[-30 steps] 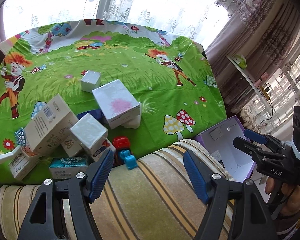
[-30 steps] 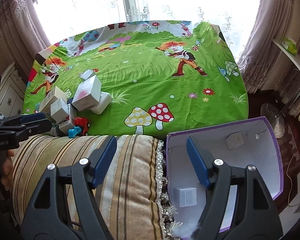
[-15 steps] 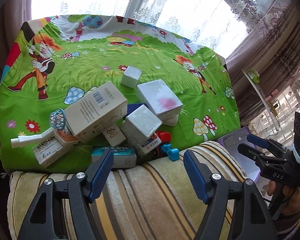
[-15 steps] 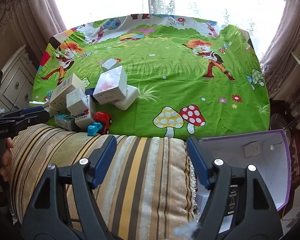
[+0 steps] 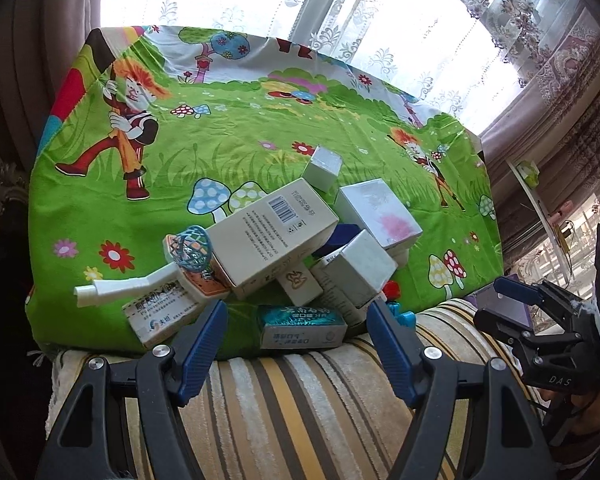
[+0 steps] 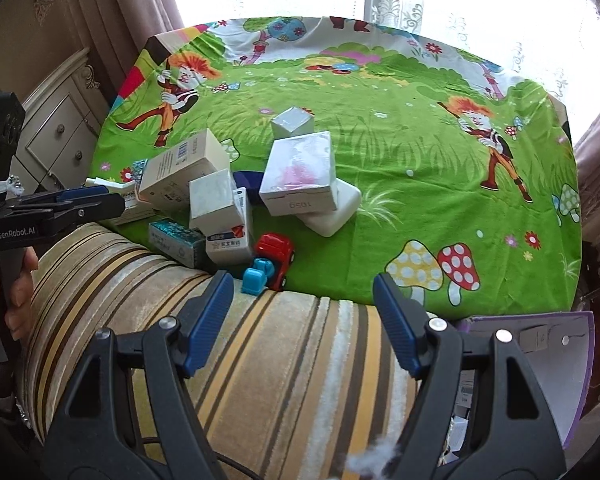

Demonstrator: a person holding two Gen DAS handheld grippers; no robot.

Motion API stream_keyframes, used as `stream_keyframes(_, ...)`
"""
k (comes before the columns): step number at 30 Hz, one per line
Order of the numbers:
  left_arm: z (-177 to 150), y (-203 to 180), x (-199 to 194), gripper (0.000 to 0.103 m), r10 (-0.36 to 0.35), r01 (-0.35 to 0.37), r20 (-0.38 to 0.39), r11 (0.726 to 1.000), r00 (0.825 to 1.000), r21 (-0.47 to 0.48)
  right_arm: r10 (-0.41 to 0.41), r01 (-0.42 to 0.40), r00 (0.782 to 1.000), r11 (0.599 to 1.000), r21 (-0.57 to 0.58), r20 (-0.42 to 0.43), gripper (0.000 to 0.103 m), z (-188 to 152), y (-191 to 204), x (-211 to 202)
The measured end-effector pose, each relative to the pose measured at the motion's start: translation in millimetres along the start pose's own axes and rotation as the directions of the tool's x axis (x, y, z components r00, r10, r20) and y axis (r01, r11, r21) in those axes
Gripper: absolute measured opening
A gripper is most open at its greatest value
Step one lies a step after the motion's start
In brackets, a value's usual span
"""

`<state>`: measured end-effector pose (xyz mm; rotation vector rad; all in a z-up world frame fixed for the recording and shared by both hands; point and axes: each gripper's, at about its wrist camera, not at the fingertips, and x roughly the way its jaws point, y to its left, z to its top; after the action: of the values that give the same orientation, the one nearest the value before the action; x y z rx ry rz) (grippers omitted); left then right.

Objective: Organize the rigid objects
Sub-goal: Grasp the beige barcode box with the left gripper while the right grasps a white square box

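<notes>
A heap of cartons (image 5: 284, 248) lies just ahead of the left gripper (image 5: 296, 332), whose jaws stand apart and empty above a striped cushion (image 5: 292, 408), a teal box (image 5: 302, 326) nearest between them. The right gripper (image 6: 304, 320), also agape and empty, angles down over the cushion, a red toy truck (image 6: 276, 254) ahead left, a purple box (image 6: 556, 364) to its right.

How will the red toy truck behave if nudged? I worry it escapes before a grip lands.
The red toy truck probably rolls: a wheel shows beneath it. It sits at the green cloth's edge against the striped cushion, which may stop it that way. It looks like hard, smooth plastic, so possibly slippery.
</notes>
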<state>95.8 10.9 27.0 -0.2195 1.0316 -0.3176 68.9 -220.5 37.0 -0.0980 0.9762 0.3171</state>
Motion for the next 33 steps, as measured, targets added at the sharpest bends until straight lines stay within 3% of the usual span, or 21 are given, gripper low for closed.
stream_keyframes(8, 27.9, 3.7, 10.7, 0.073, 0.080, -0.076, -0.016, 0.980, 0.997, 0.181, 0.042, -0.044, 0.998, 0.996, -0.076, -0.038, 0.075, 18.6, 32.5, 23.3)
stream_keyframes(17, 46.8, -2.7, 46.8, 0.075, 0.122, -0.070, -0.096, 0.901, 0.988, 0.429, 0.078, -0.094, 0.991, 0.985, -0.146, -0.110, 0.075, 36.6, 60.0, 63.7)
stream_keyframes(21, 51.3, -1.9, 65.2, 0.075, 0.129, -0.052, -0.144, 0.894, 0.981, 0.445, 0.083, -0.103, 0.988, 0.982, -0.159, -0.127, 0.075, 41.9, 64.8, 76.6)
stream_keyframes(30, 58.7, -10.7, 78.6, 0.073, 0.084, 0.009, -0.167, 0.871, 0.982, 0.492, 0.094, -0.114, 0.985, 0.984, -0.138, -0.144, 0.075, 51.4, 62.1, 97.3)
stream_keyframes(31, 59.0, -12.2, 78.8, 0.066, 0.078, 0.016, -0.168, 0.869, 0.983, 0.494, 0.094, -0.113, 0.986, 0.984, -0.137, -0.140, 0.074, 52.1, 61.9, 97.8)
stream_keyframes(33, 59.1, -14.9, 79.5, 0.058, 0.071, 0.024, -0.172, 0.868, 0.982, 0.497, 0.094, -0.113, 0.986, 0.983, -0.141, -0.137, 0.063, 53.0, 62.6, 98.3)
